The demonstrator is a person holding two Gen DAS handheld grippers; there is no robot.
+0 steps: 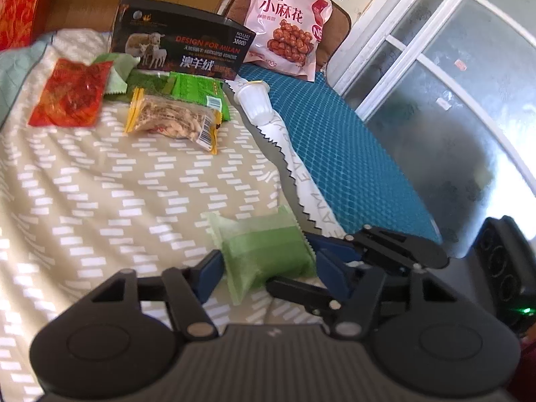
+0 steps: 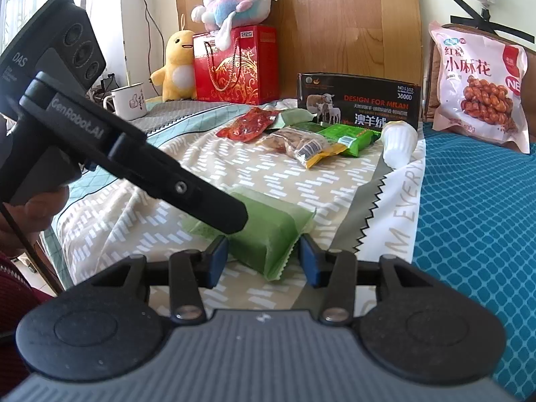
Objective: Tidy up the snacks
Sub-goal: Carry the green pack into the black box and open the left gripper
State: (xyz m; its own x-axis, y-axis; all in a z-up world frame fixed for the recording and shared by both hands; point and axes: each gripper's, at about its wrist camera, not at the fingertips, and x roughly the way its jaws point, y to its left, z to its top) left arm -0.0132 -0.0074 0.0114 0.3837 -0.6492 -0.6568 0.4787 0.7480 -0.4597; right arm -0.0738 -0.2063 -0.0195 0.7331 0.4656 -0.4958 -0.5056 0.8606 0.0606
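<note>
1. Green packet (image 1: 264, 254): one, lying flat on the bed (image 1: 83, 184), near its edge and well apart from the other snacks. It appears to be the item in hand, judged from both tools meeting on it.
2. Left hand-held gripper (image 1: 268, 274): jaws stand on either side of the packet, pads right at its edges. Whether they press it cannot be told.
3. Right hand-held gripper (image 2: 263, 261): released. Its jaws flank the packet's near end, with a sliver of gap showing on the right side. The likely purpose is to steady or take over the packet.
4. Far cluster, grouped in front of the black box (image 1: 181, 47):
   - one red packet (image 1: 67, 97)
   - one pale green packet (image 1: 115, 73), partly under the red one
   - one bright green packet (image 1: 197, 90)
   - one clear nut packet (image 1: 171, 120), resting across the bright green one
   - a darker green patch between these, which may be another wrapper; unclear
5. White cup (image 1: 253, 100): one, tipped on its side, just beside the cluster where the sheet meets the blue mat (image 1: 335, 134).
6. Pink bag (image 1: 288, 26): one, the largest snack, propped upright against a brown cushion behind the mat, probably because it is too big for the group.
7. The box stands on edge at the back and seems to serve as a backstop for the row.
8. Background, right wrist view: two plush toys (image 2: 177, 67), one red gift bag (image 2: 238, 67) and one mug (image 2: 129, 100), none in play.
9. Judgement: sorting is mostly done, and the green packet is the one small snack not yet with the group.
</note>
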